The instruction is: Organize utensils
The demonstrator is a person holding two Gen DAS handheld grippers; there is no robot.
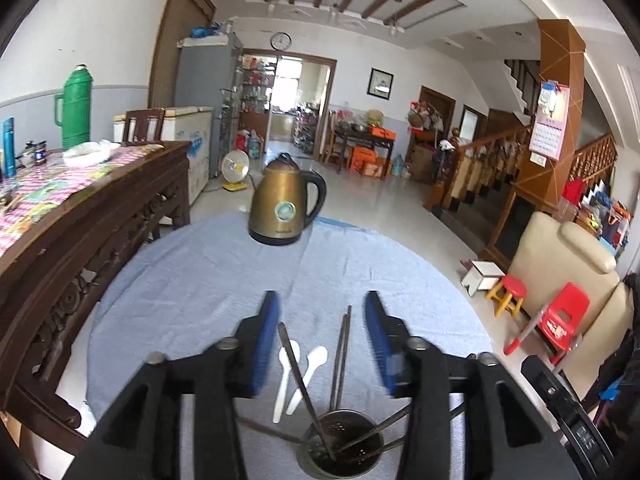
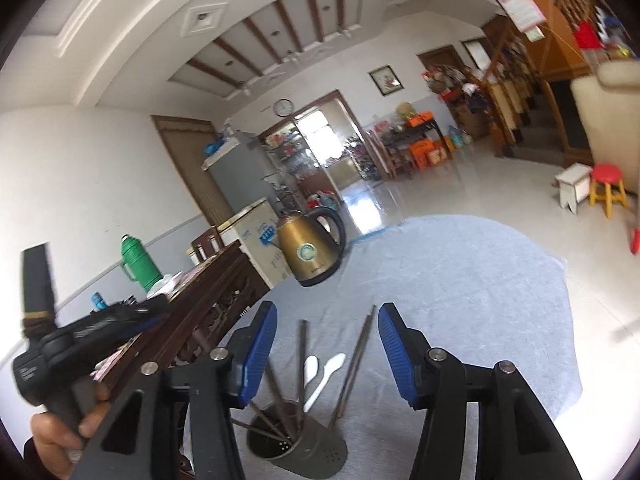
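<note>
Below and between the spread fingers of the left gripper [image 1: 320,344] stands a dark metal utensil holder [image 1: 340,446], perforated at its bottom, with several chopsticks leaning inside it against the rim. Just ahead of that cup two white plastic spoons [image 1: 298,376] lie side by side on the blue-grey tablecloth [image 1: 180,280], and a pair of metal chopsticks [image 1: 342,356] lies flat to their right, running away from the claw. Both claws stand wide apart and grip nothing — the right gripper [image 2: 326,350] hangs tilted above the same cluster, with the holder [image 2: 296,438] beneath its left finger and the loose chopsticks [image 2: 356,360] reaching toward its right finger. Farther ahead a gold electric kettle [image 1: 286,202] sits near the far edge of the round table, well apart from the utensils, leaving a broad stretch of bare cloth between. Off to the left a carved dark wooden sideboard [image 1: 92,216] runs close along the cloth's edge; to the right the cloth drops off to pale floor tiles [image 1: 400,208].
</note>
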